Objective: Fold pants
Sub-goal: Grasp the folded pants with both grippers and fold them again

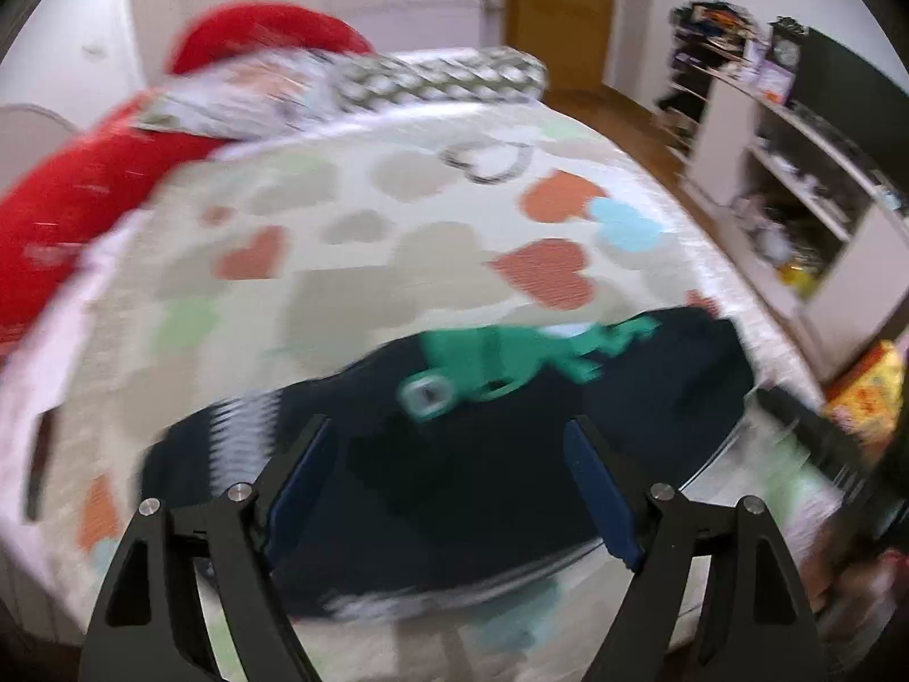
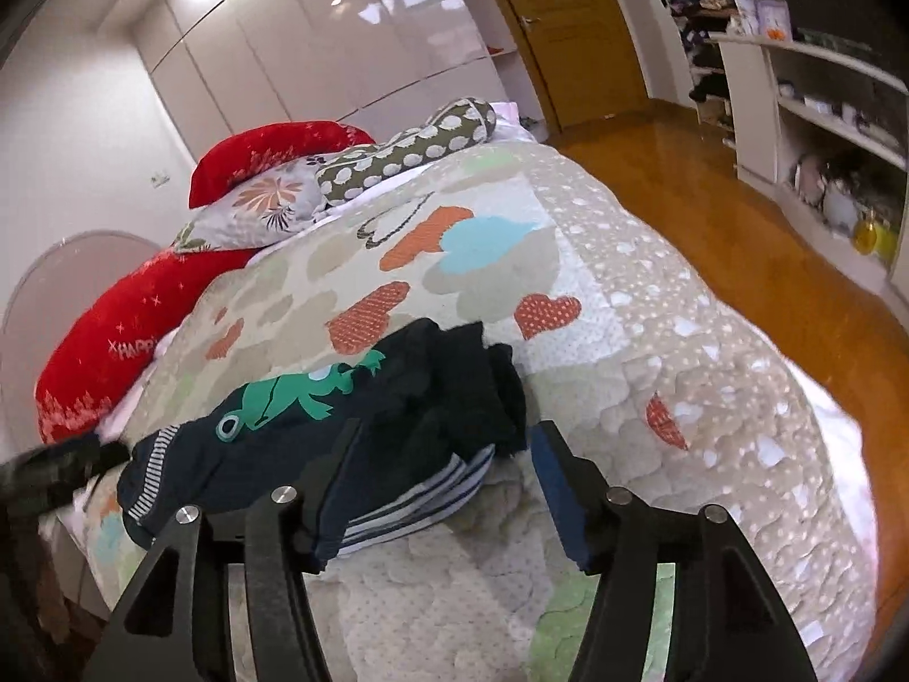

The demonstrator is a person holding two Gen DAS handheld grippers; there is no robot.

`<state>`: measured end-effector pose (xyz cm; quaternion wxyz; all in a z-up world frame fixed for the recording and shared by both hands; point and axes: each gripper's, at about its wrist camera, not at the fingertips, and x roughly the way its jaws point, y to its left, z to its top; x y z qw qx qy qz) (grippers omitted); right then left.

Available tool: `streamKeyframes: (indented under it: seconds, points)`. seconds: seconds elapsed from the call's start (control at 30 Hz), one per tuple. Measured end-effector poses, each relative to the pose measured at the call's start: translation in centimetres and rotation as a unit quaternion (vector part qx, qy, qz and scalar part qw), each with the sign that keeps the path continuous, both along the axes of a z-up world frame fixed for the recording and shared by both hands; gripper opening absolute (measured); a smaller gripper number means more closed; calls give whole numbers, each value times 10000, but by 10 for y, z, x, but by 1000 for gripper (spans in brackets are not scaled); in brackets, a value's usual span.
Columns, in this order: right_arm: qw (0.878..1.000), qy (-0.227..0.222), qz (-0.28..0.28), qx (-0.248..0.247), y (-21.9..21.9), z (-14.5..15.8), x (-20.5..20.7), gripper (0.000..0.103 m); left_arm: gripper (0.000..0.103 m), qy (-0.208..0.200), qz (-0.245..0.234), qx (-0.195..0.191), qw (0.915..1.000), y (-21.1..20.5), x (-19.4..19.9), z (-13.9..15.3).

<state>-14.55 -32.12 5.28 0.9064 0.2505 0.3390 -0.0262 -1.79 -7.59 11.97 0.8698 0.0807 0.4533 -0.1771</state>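
The right wrist view is sharp and shows the folded dark pants (image 2: 352,415) with a green frog print lying on the quilt (image 2: 653,341) near the bed's front edge, with 2 red pillows (image 2: 102,352) behind, while the left wrist view is blurred and shows the pants (image 1: 483,466) only as a dark patch. The left gripper (image 1: 449,489) is spread wide above the pants, gripping nothing. The right gripper (image 2: 443,489) is also released: its left finger lies against the striped cuff, its right finger over bare quilt.
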Motion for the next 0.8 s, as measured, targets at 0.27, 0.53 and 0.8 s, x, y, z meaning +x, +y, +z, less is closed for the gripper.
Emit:
streamKeyframes:
  seconds: [0.27, 0.53, 0.8]
  points:
    - [9994, 78, 41, 323, -13, -20, 9, 67, 81, 1006, -876, -420, 9902, -105, 60, -29]
    - [9983, 106, 363, 443, -8, -33, 30, 67, 81, 1892, -1577, -478, 9680, -187, 93, -76]
    - [9985, 112, 465, 283, -1, -42, 50, 29, 22, 1945, -2135, -190, 9572, -210, 83, -91]
